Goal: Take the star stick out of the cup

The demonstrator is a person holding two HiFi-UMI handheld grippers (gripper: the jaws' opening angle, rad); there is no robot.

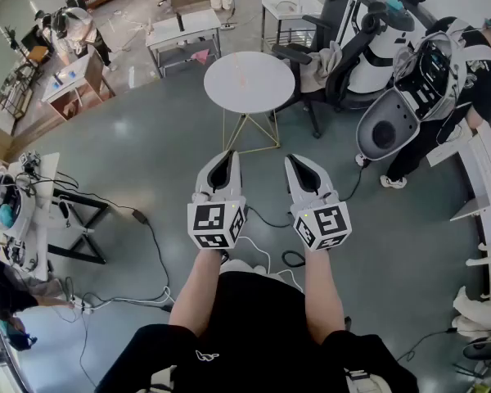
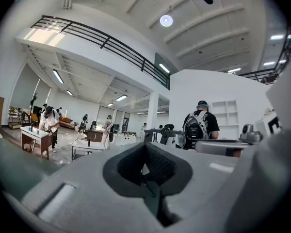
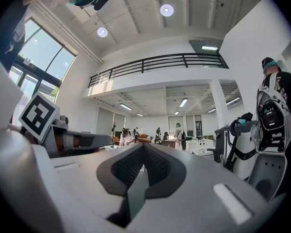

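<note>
Well — left gripper (image 1: 228, 156), right gripper (image 1: 294, 160) side by side, jaws together, seemingly empty.

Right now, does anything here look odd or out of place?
Nothing looks spilled or broken. The one oddity: no cup or star stick shows in any view. The left gripper and right gripper are both shut on nothing, side by side, short of the round table. Cables trail loose across the floor.
</note>
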